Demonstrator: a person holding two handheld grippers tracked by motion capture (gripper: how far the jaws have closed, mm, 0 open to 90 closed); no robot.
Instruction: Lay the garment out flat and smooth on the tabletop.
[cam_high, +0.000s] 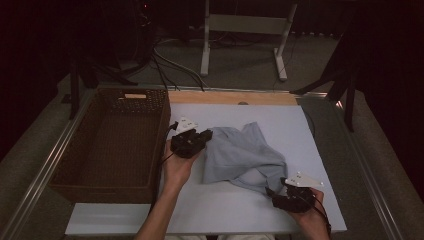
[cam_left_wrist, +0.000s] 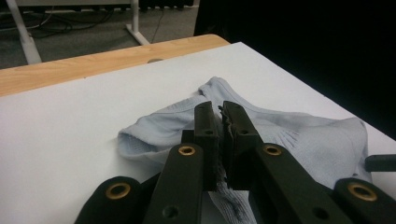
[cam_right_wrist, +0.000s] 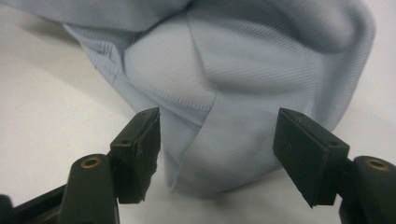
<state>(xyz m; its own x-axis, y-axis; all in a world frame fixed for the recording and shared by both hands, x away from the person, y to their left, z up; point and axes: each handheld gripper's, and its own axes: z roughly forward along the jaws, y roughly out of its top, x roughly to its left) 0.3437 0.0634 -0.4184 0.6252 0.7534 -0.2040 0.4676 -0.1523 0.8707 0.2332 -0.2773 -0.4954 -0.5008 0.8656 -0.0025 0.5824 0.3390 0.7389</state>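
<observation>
A light blue garment lies crumpled on the white table top. My left gripper sits at the garment's upper left edge. In the left gripper view its jaws stand almost together, with a strip of the garment pinched between the pads. My right gripper is at the garment's lower right corner. Seen in the right gripper view, it is open, with a folded hem of the garment lying between and just beyond the two fingertips, apart from the pads.
A large dark wicker basket stands on the table's left side, its inside bare. A wooden strip runs along the far table edge. Beyond it are cables and a white table frame on the floor.
</observation>
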